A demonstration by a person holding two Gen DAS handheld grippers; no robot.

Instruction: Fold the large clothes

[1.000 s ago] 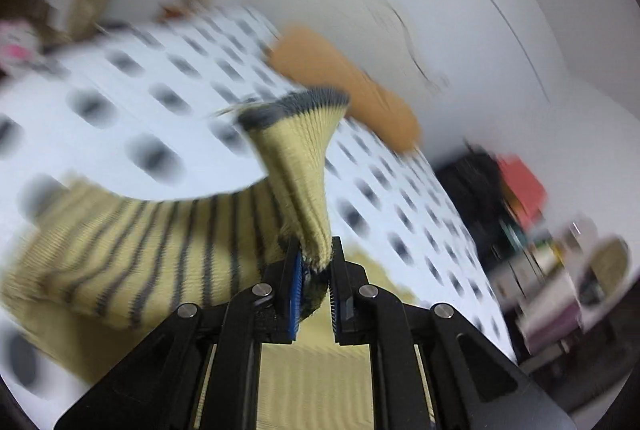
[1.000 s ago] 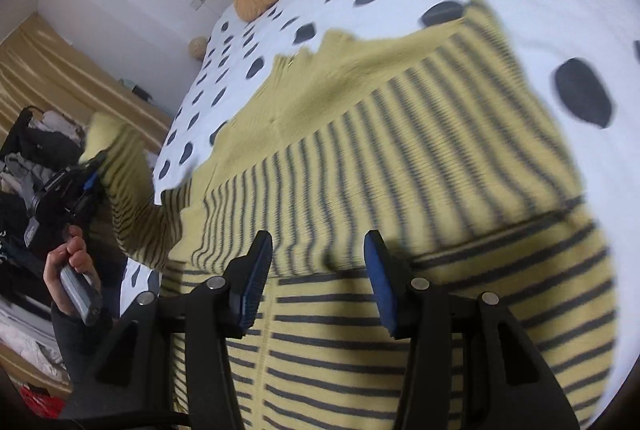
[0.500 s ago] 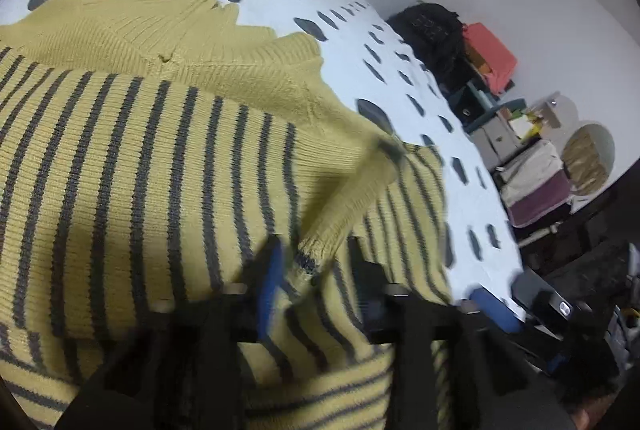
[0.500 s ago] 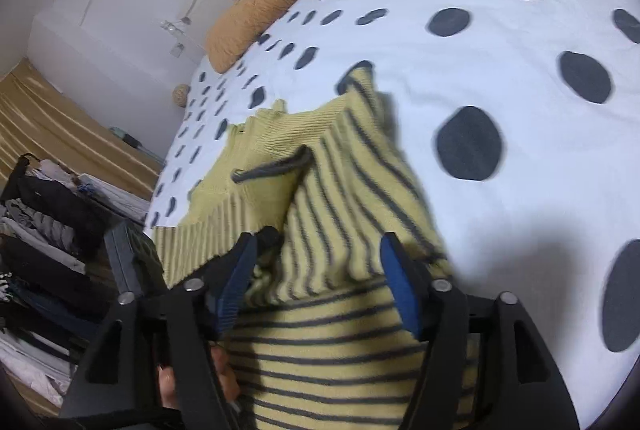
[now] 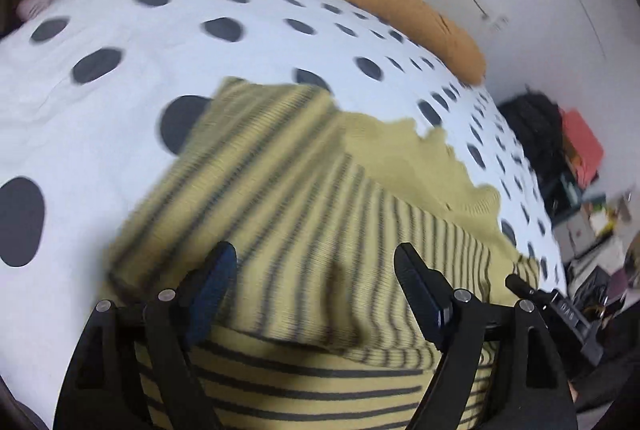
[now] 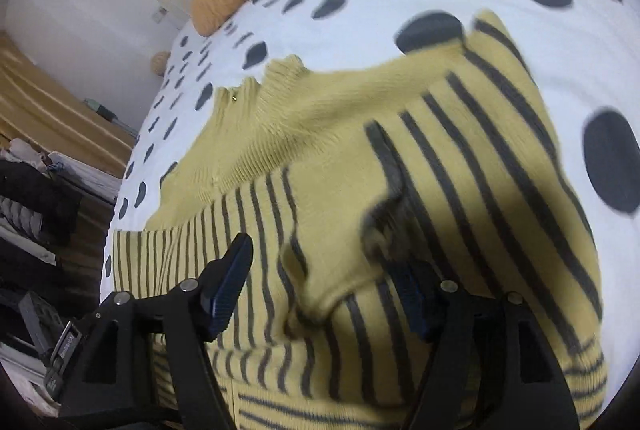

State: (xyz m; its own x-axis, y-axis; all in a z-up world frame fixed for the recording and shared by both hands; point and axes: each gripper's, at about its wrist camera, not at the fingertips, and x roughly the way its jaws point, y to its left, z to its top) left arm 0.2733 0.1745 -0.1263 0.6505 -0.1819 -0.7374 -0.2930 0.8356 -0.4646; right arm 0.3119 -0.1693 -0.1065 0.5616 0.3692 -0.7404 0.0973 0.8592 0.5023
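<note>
A yellow sweater with dark stripes (image 5: 304, 189) lies spread on a white bed cover with dark dots (image 5: 132, 29). My left gripper (image 5: 316, 266) hovers over the sweater's striped body near its lower edge. Its jaws are opening wide and no cloth is pinched between them. In the right wrist view the sweater (image 6: 332, 117) shows its plain yellow collar to the upper left. A sleeve with a dark cuff (image 6: 384, 205) lies folded across the body. My right gripper (image 6: 320, 278) is over that sleeve. Its jaws are closing with a hump of sleeve between them, and the pads do not press it.
An orange bolster pillow (image 5: 404, 13) lies at the head of the bed by the white wall. A black bag and a red box (image 5: 580, 145) stand among clutter past the bed's right side. Stacked clothes (image 6: 32, 197) fill the space left of the bed.
My left gripper, earlier shut on the raised sleeve cuff, has let it go and opened wide. The sleeve now lies folded over the sweater's body. The right gripper has shifted over the other sleeve.
</note>
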